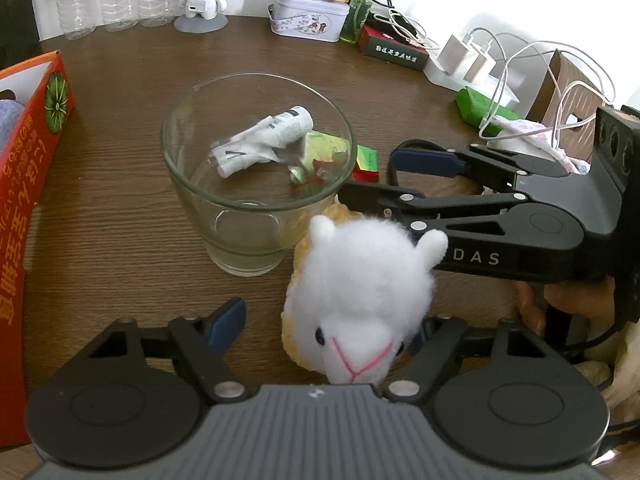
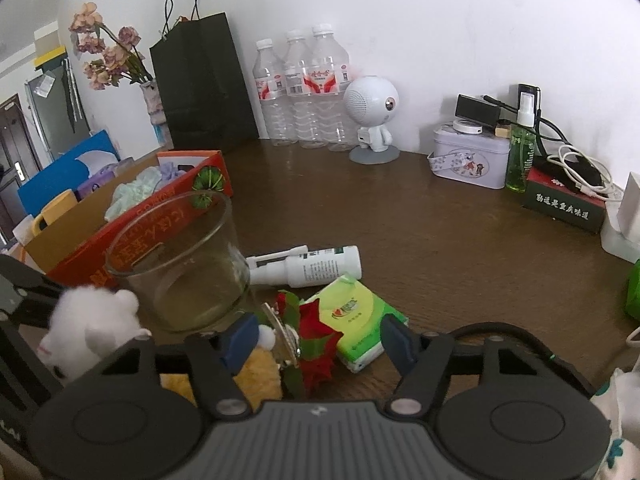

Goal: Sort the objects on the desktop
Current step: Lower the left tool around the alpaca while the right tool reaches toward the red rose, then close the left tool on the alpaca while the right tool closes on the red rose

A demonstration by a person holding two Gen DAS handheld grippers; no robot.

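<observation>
My left gripper [image 1: 326,322] has its jaws spread, with the white alpaca plush [image 1: 362,300] between them; I cannot tell whether the pads press it. My right gripper [image 2: 318,340] keeps its jaws apart around the red flower [image 2: 314,344] and the green tissue pack [image 2: 356,320], gripping neither. The glass cup [image 1: 256,172] stands just beside the plush on the brown tabletop [image 1: 120,208], the white spray bottle [image 2: 310,266] lying behind it.
</observation>
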